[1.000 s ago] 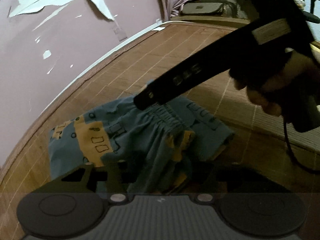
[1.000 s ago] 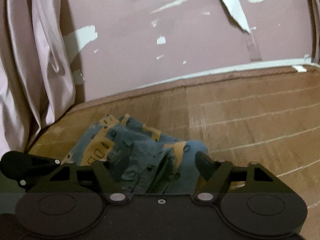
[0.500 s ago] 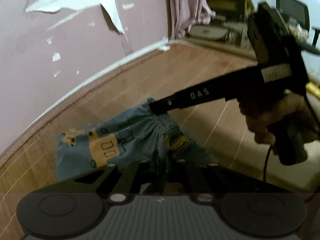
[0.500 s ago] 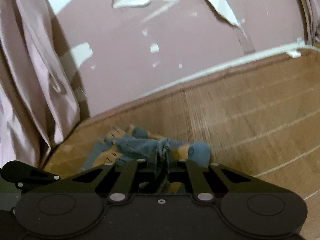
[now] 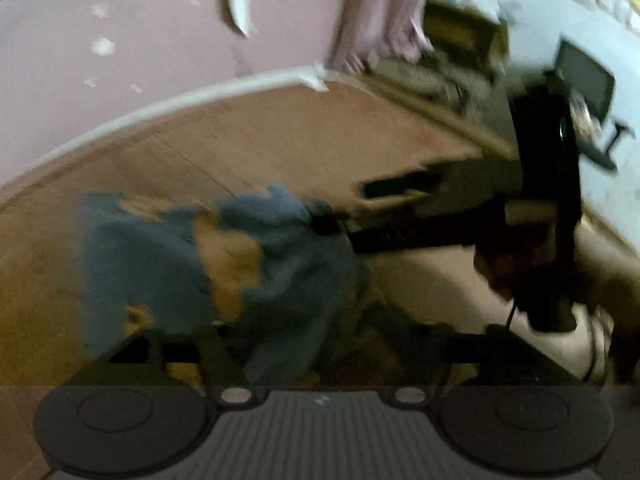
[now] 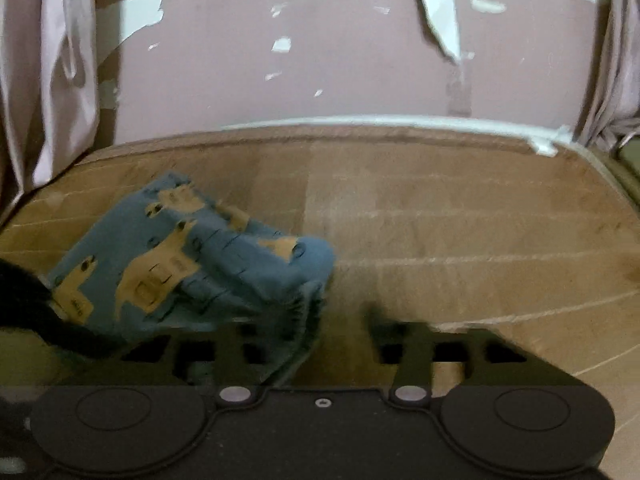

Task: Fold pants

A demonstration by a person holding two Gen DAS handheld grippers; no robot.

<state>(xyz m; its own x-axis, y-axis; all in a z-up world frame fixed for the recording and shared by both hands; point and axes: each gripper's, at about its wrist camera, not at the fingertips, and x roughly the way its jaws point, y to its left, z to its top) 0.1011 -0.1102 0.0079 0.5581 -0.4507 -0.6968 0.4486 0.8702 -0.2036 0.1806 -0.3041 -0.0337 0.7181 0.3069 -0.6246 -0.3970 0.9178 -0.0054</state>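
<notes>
Left gripper point(image 5: 320, 344): jaws opening, cloth between | blue pants point(image 6: 192, 264): bunched near mat's point(image 6: 480, 216) left edge (blurred) | right gripper point(image 6: 320, 344): jaws opening at waistband | tip: release fully, then smooth before next fold.

Setting: lived-in room of a home, probably a bedroom. Evidence: woven straw mat point(image 6: 460, 220) with a stitched grid, spread over a wide flat surface edged in white; mauve painted wall point(image 6: 340, 80) behind it, paint peeling off in pale patches; pinkish curtains point(image 6: 52, 80) hanging at both sides of the mat. Beyond the mat's far corner, blurred: a low cluttered shelf or cabinet point(image 5: 460, 36), a dark monitor-like screen point(image 5: 584, 76), a pale blue wall.
</notes>
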